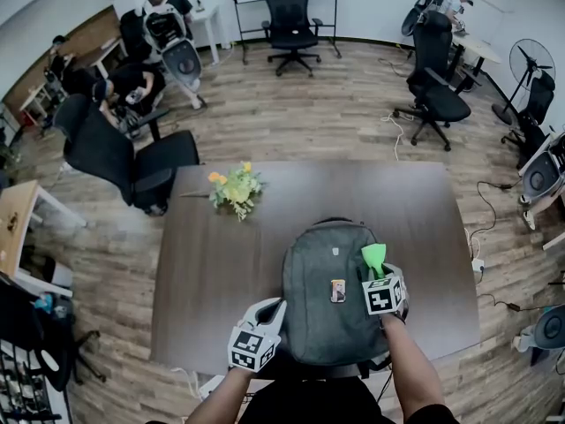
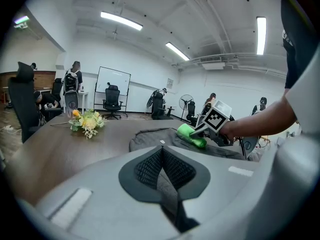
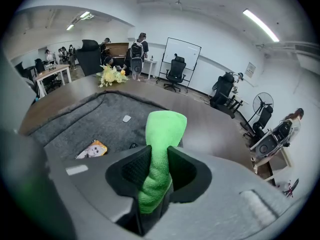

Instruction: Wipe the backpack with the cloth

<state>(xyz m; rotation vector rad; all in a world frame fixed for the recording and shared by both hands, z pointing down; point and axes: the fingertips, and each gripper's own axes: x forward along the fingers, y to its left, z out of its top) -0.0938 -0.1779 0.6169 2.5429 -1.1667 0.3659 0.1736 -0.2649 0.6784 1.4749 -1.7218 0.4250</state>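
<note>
Grey fabric backpack (image 1: 325,312): near edge hidden under person (image 1: 415,382). Small orange-white card (image 1: 338,291): print unreadable. Bright green cloth (image 3: 165,126): lower end buried in right gripper (image 3: 159,160).

- Wood-plank floor (image 1: 300,113) fills the frame, dark table (image 1: 203,272) centre.
- Black office chair (image 1: 290,16) top centre; standing fan (image 1: 530,60) upper right.
- White walls, whiteboard (image 2: 112,81), ceiling strip lights (image 2: 120,20).

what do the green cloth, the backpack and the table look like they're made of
Cloth: probably microfibre or terry. It is matte bright green with a fuzzy, nubby pile.
Backpack: woven fabric, likely synthetic. It is matte, heathered grey.
Table: dark wood-look top with a faint sheen. Whether it is laminate or solid wood can't be told.
</note>
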